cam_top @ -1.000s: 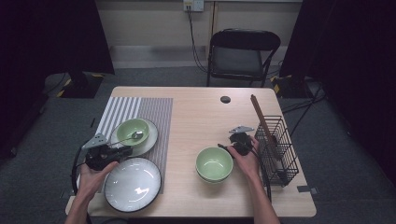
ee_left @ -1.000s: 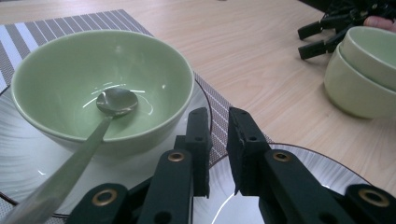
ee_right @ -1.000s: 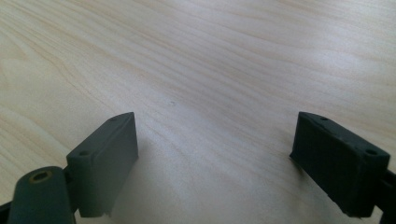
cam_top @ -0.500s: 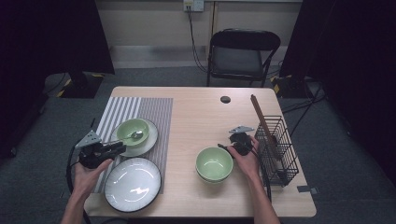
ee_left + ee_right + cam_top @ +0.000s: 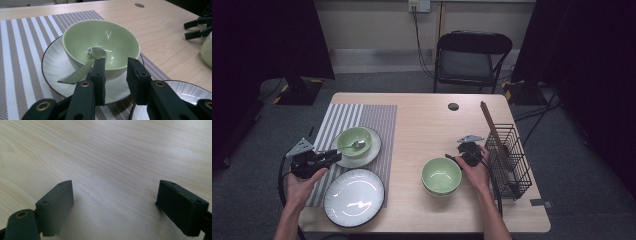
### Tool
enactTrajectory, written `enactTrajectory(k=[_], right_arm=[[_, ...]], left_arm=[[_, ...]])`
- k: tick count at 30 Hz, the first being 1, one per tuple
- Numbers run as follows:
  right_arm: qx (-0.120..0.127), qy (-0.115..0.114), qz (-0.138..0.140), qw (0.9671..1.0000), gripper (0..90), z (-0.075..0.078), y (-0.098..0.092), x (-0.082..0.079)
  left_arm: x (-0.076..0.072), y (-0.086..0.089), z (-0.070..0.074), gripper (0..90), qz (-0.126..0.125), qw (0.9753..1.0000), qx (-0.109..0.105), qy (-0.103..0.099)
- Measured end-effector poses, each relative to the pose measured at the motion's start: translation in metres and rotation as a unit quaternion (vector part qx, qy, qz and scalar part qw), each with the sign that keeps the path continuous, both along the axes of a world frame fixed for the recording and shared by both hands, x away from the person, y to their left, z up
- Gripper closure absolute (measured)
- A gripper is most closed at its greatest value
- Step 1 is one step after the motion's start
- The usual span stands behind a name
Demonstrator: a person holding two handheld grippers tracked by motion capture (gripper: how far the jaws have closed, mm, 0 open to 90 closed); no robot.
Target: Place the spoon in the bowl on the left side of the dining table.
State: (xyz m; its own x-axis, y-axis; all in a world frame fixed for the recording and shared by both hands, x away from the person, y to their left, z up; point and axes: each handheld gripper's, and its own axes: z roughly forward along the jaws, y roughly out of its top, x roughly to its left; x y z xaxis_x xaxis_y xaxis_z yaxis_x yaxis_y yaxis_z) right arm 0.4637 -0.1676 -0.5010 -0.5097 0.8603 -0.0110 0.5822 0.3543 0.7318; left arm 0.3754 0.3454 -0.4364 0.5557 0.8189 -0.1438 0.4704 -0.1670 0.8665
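The left gripper (image 5: pixel 331 158) sits at the 8 o'clock sector of the table (image 5: pixel 422 120), held over the striped placemat (image 5: pixel 362 117) and aimed toward 3 o'clock at the green bowl (image 5: pixel 354 141). In the left gripper view its jaws stand a narrow gap apart and hold nothing; they frame the near wall of the bowl (image 5: pixel 101 47), and the left jaw overlaps the handle of the spoon (image 5: pixel 85 68), though contact between them cannot be confirmed. The spoon's head rests inside the bowl and its handle leans out over the near rim. The bowl stands upright on a white saucer (image 5: pixel 371 152) with a dark rim, which lies on the placemat. A larger white plate (image 5: pixel 354 196) lies at 6 o'clock of the saucer, just beside it, partly on the placemat and partly on bare wood. The right gripper (image 5: pixel 451 156) is at the 4 o'clock sector, resting low at the tabletop between a second green bowl (image 5: pixel 441 175) and a black wire rack (image 5: pixel 512 155). In the right gripper view its jaws are spread wide with bare wood grain (image 5: pixel 112 157) between them, gripping nothing. The second bowl stands at 7 o'clock of the right gripper, near it; whether it touches the hand cannot be determined. A brown stick (image 5: pixel 490 125) leans across the rack's top edge. A small dark round spot (image 5: pixel 453 106) marks the table surface at 12 o'clock.
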Motion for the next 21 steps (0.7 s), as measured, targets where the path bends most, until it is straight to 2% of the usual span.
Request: enactTrajectory(k=[1,2,3,6,7,8,13,17,19,21], right_arm=[[0.0,0.0,0.0,1.0,13.5,0.0,0.0,0.0],[0.0,0.0,0.0,1.0,13.5,0.0,0.0,0.0],[0.0,0.0,0.0,1.0,13.5,0.0,0.0,0.0],[0.0,0.0,0.0,1.0,13.4,0.0,0.0,0.0],[0.0,0.0,0.0,1.0,13.4,0.0,0.0,0.0],[0.0,0.0,0.0,1.0,13.4,0.0,0.0,0.0],[0.0,0.0,0.0,1.0,13.4,0.0,0.0,0.0],[0.0,0.0,0.0,1.0,13.4,0.0,0.0,0.0],[0.0,0.0,0.0,1.0,13.4,0.0,0.0,0.0],[0.0,0.0,0.0,1.0,13.4,0.0,0.0,-0.0001]], left_arm=[[-0.0001,0.0009,-0.0004,67.5,-0.005,0.9999,-0.01,0.003],[-0.0001,0.0016,-0.0003,66.6,-0.001,1.0,-0.007,0.001],[-0.0002,0.002,0.0001,65.9,0.005,1.0,0.004,0.0],[0.0008,0.002,-0.0011,64.1,0.016,0.9998,0.014,0.004],[0.0012,0.0001,-0.0017,61.4,0.018,0.9994,0.03,0.006],[0.0015,-0.0002,-0.0022,60.8,0.011,0.9998,0.016,0.006],[0.0034,-0.001,-0.0015,59.4,0.023,0.9996,0.013,0.003],[0.005,0.0019,-0.0007,57.2,0.029,0.9994,0.021,0.005],[0.0041,0.0014,0.0008,54.8,0.027,0.9994,0.019,-0.001],[0.0048,0.0011,0.0025,53.8,0.027,0.9992,0.028,-0.004]])
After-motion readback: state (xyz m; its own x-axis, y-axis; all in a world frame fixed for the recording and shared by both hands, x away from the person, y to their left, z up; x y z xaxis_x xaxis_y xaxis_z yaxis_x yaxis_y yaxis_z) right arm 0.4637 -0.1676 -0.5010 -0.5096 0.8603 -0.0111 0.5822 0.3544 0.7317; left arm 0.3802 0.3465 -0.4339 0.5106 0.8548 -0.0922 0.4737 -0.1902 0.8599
